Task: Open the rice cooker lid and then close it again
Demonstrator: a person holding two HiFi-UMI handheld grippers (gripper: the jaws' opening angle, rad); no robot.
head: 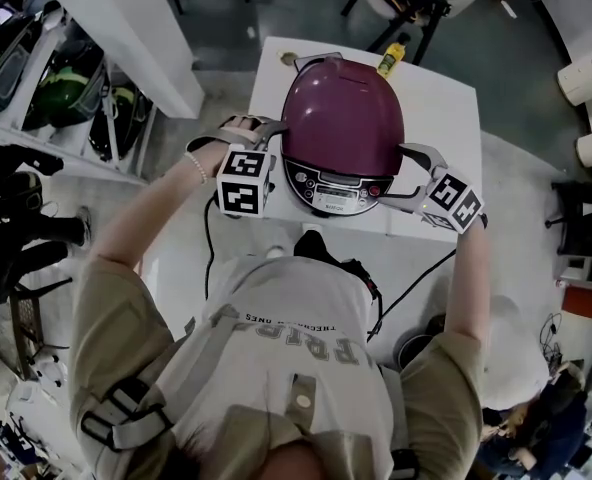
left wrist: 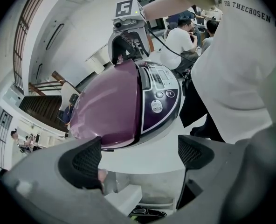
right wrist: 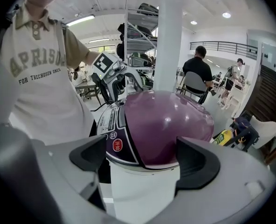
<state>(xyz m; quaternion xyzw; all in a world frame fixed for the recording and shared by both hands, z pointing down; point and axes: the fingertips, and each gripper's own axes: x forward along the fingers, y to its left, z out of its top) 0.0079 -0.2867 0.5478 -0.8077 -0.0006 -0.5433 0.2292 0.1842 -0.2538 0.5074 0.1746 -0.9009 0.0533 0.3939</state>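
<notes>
Seen from above, a person (head: 296, 368) in a pale printed T-shirt stands at a small white counter (head: 446, 98). A rice cooker (head: 341, 118) sits on the counter. Its glossy purple domed lid (head: 344, 108) is down and closed on the body. The dark control panel (head: 334, 186) faces the person.

The person holds a gripper in each hand, one on either side of the cooker. The left gripper (left wrist: 140, 154) is at the cooker's left flank, near the counter's edge. Its jaws are spread wide with nothing held between them. In its own view only the bare white counter top shows in the gap, with the cooker just beyond.

The right gripper (right wrist: 142, 158) is at the cooker's right flank. Its jaws are also spread wide and grip nothing. In its own view the cooker's purple side and the white counter edge fill the space between the two dark pads (right wrist: 196, 162). Whether either pad touches the cooker cannot be told.

Each gripper carries a white cube with black square markers (the left one's cube (head: 244, 180) sits just in front of the control panel's left end).

A yellow bottle (head: 391, 60) stands on the counter behind the cooker. Shelving (head: 66, 78) with dark items runs along the left of the room.
</notes>
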